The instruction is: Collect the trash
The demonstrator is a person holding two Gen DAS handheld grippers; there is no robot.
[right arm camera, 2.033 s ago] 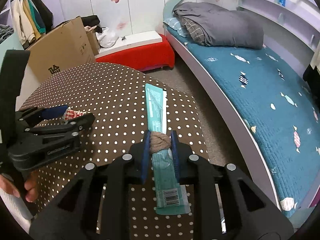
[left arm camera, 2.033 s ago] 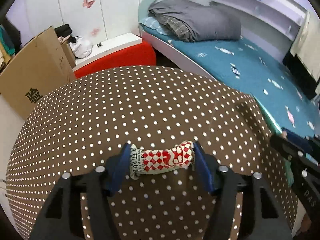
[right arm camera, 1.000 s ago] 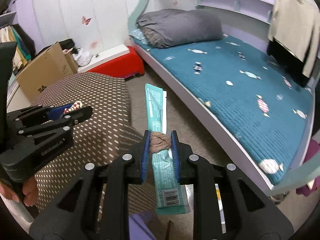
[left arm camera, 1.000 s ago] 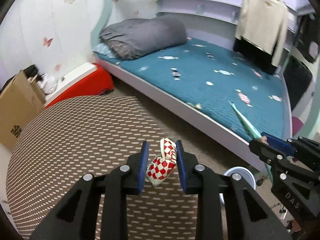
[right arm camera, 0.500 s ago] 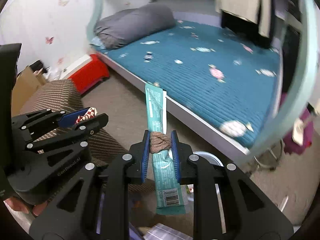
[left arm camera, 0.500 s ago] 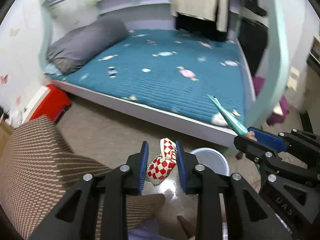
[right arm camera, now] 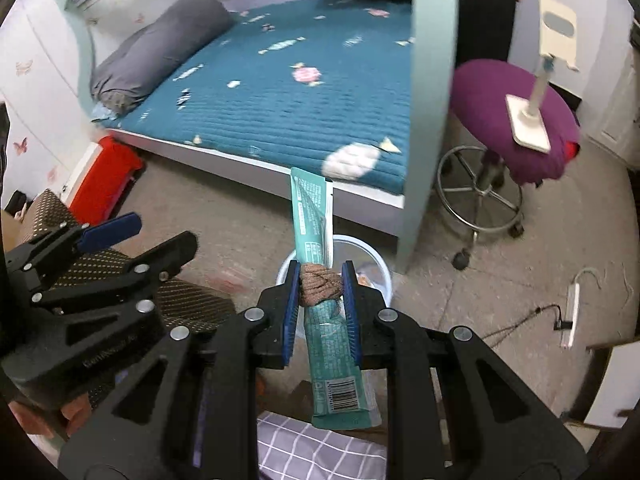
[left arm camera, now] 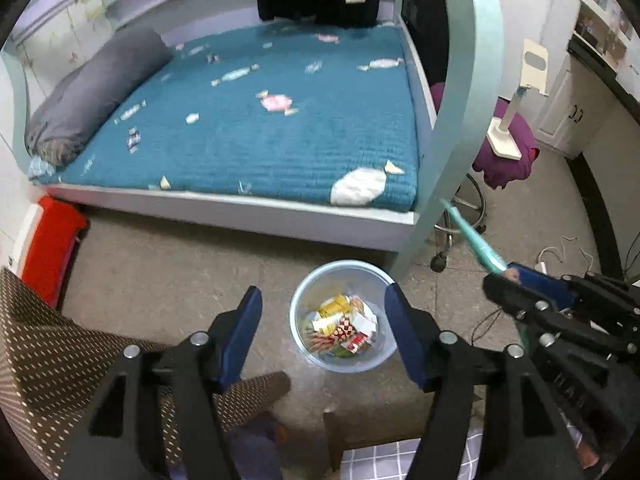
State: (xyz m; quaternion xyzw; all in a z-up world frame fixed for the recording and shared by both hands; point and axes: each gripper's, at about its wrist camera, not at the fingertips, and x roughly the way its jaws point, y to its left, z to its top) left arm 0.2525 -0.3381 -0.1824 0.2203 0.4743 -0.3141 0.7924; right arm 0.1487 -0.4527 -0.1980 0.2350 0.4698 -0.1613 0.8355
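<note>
Both tools have swung away from the dotted tabletop (left arm camera: pixel 48 344) and are now hanging over the floor (left arm camera: pixel 168 272) beside the bed (left arm camera: pixel 256 120), and the red-checked wrapper (left arm camera: pixel 345 326) that was pinched in the left tool a second ago is now lying in the bin (left arm camera: pixel 343 362).

The left tool (left arm camera: pixel 323 318) is spreading its jaws, with nothing between the blue pads; through the gap its camera is looking straight down into the pale blue bin, where the checked wrapper is sitting among yellow and white scraps.

The right tool (right arm camera: pixel 320 289) is pressing its pads together on a brown wad of cord (right arm camera: pixel 320 286) and a long teal wrapper (right arm camera: pixel 320 272) that is running between the fingers, its barcode end pointing toward the camera.

The right camera is showing only a slice of the bin's rim behind the wrapper, so the contents are visible from the left view alone. The left view, in turn, is catching the teal wrapper only as a thin edge sticking out of the right tool at the frame's right side.

A purple stool (right arm camera: pixel 516 120) is standing near the bed's pale green post (right arm camera: pixel 428 120), carrying a white stand (right arm camera: pixel 536 120).
</note>
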